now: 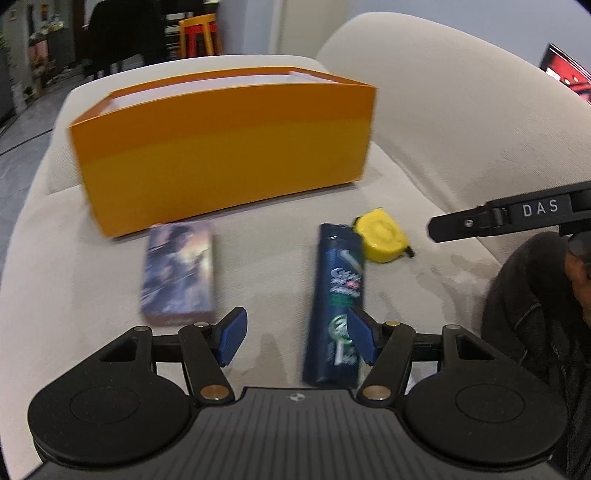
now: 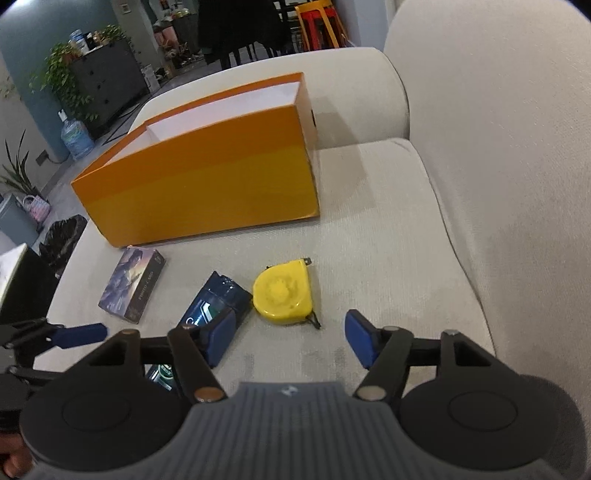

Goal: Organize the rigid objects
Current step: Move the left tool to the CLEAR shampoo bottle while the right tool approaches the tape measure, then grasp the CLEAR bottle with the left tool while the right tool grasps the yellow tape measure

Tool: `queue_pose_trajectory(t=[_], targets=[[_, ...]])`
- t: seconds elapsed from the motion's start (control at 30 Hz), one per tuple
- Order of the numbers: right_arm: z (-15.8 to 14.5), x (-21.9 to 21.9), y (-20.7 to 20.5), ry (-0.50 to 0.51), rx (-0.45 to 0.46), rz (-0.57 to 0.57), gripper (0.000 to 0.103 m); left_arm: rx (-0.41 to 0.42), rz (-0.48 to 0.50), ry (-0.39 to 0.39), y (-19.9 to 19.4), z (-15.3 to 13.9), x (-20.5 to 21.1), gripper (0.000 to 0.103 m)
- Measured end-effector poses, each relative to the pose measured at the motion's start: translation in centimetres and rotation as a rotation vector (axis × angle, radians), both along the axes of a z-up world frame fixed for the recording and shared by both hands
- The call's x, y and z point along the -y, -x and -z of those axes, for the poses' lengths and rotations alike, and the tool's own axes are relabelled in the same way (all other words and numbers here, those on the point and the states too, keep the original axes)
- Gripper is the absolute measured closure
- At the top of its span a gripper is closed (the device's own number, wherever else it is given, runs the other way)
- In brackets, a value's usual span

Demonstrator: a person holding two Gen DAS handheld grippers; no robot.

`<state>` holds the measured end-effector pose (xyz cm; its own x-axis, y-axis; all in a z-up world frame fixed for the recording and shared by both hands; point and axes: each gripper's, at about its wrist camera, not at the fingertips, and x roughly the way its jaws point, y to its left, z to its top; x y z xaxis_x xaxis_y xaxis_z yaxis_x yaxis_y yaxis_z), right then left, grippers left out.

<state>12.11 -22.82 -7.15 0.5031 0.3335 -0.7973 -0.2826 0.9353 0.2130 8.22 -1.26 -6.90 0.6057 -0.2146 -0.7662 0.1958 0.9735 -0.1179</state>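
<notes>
An open orange box [image 1: 221,155] [image 2: 207,192] stands on the beige sofa seat [image 1: 280,229] [image 2: 369,236]. In front of it lie a purple card box [image 1: 179,273] [image 2: 133,286], a dark blue toothpaste box [image 1: 338,295] [image 2: 218,299] and a yellow tape measure [image 1: 380,236] [image 2: 284,293]. My left gripper [image 1: 293,338] hovers open over the seat, between the card box and the toothpaste box, nothing in its jaws. My right gripper [image 2: 291,339] is open too, just short of the tape measure; its left pad overlaps the toothpaste box in the picture.
The sofa backrest [image 1: 461,96] [image 2: 509,147] rises at the right and an armrest [image 2: 295,74] lies behind the box. A dark sleeve [image 1: 535,314] shows in the left wrist view. Beyond the sofa are plants, a water jug [image 2: 75,134] and coloured stools [image 2: 317,26].
</notes>
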Motion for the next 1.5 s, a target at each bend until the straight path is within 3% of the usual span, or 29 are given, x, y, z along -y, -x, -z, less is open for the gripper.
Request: queue_pose_trajectory(t=[0.23,0.3,0.43,0.5,0.93,1.27,1.5], targets=[[0.4,0.0,-0.3,-0.011,-0.033,-0.003,0.037,-0.048,0.043,-0.005,-2.8,2.1,2.6,0.03],[0.5,0.0,-0.4,-0.009,-0.034,-0.004,0.037,-0.075,0.052,-0.009,-3.5,2.9,3.0,0.036],[0.6,0.0,-0.4,-0.007,-0.043,-0.004,0.037,-0.089,0.043,0.011,-4.0,3.6,2.9,0.037],[0.7,0.0,-0.5,-0.009,-0.049,-0.003,0.036,-0.09,0.041,0.023,-4.0,3.5,2.6,0.056],[1.1,-1.1,-0.9,0.03,-0.061,-0.04,0.035,-0.13,-0.114,0.03,0.9,2.7,-4.8,0.056],[3.1,-5.1,-3.4,0.18,-0.048,-0.116,0.03,-0.115,-0.158,-0.036,4.7,2.5,-5.6,0.056],[5.1,-6.9,-4.9,0.264,-0.037,-0.122,0.032,-0.087,-0.236,0.002,6.2,2.6,-7.7,0.052]])
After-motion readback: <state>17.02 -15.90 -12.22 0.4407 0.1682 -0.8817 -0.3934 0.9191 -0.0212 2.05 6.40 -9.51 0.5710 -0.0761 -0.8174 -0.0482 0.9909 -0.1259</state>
